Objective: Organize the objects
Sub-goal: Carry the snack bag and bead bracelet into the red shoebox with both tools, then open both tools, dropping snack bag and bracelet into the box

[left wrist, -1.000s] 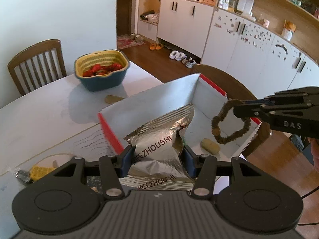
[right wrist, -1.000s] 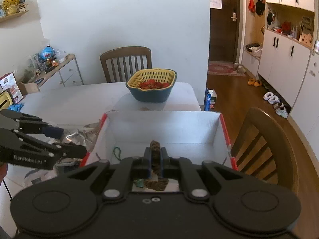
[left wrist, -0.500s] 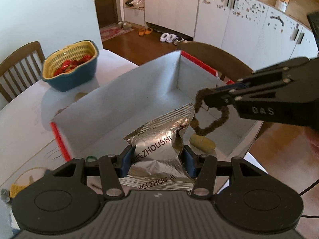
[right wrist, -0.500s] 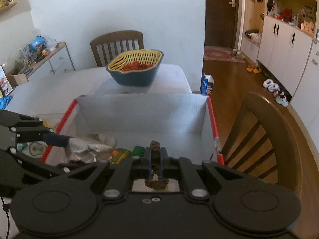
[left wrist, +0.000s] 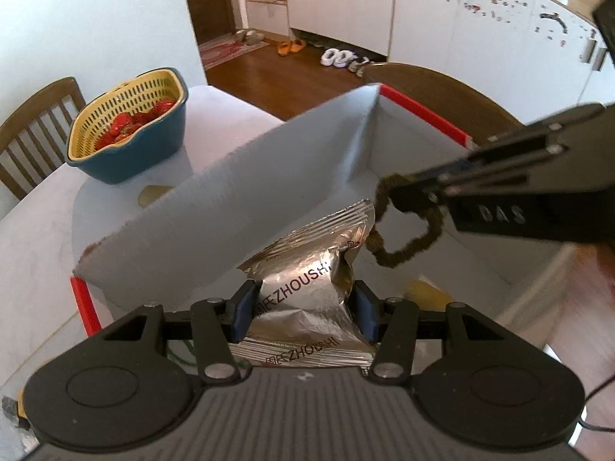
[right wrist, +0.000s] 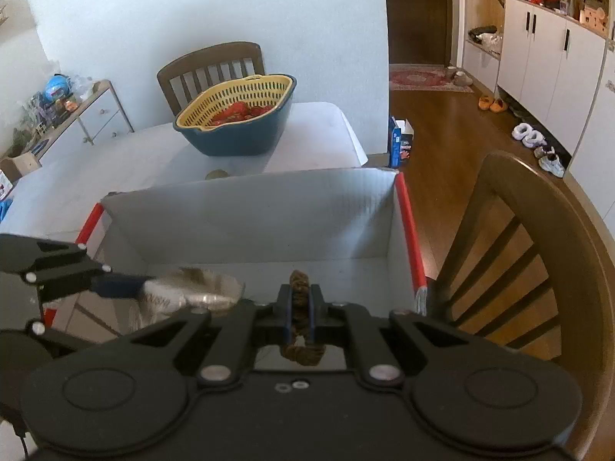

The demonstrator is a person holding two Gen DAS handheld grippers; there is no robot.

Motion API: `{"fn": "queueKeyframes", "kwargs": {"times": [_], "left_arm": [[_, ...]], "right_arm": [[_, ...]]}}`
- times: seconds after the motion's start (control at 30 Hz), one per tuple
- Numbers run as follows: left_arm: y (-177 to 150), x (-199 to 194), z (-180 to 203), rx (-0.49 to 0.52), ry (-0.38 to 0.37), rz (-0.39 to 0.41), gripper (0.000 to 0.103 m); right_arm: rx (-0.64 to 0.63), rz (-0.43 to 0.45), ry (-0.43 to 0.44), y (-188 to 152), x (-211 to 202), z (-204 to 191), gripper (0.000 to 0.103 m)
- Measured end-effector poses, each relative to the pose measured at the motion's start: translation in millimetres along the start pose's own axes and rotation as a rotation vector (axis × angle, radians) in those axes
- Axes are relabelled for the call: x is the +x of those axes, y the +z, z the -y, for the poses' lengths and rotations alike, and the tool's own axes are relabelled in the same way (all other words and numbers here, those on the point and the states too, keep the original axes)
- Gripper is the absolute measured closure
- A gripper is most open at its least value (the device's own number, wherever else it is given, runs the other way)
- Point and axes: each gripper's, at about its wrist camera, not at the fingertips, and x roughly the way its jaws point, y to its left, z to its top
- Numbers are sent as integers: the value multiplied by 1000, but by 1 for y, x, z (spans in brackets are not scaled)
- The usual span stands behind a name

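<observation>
over the open cardboard box point(left wrist: 292, 176) at the table's near edge | left gripper point(left wrist: 301, 307) clamps a silver snack packet point(left wrist: 307, 288) | right gripper point(right wrist: 301, 313) pinches a brown fuzzy loop point(left wrist: 407, 238) | both unreleased (yellowish item already inside)

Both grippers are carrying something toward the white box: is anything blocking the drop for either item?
Nothing visible does. The left gripper holds the silver snack packet and the right gripper the brown fuzzy ring, both already over the open box. The floor under them shows only a small yellowish item to one side.
</observation>
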Motion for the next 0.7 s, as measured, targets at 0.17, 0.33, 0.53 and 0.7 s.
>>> {"fn": "queueKeyframes", "kwargs": {"times": [0.17, 0.33, 0.53, 0.7], "left_arm": [[9, 19, -10, -13, 34, -27, 50], [11, 31, -17, -19, 41, -60, 50], [13, 39, -21, -35, 38, -87, 49], [15, 42, -19, -24, 43, -107, 47]], "right_arm": [[-15, -43, -10, 0, 14, 3, 97], [-84, -104, -48, -10, 26, -5, 97], [-191, -163, -89, -18, 37, -21, 96], [-192, -209, -98, -19, 45, -25, 88]]}}
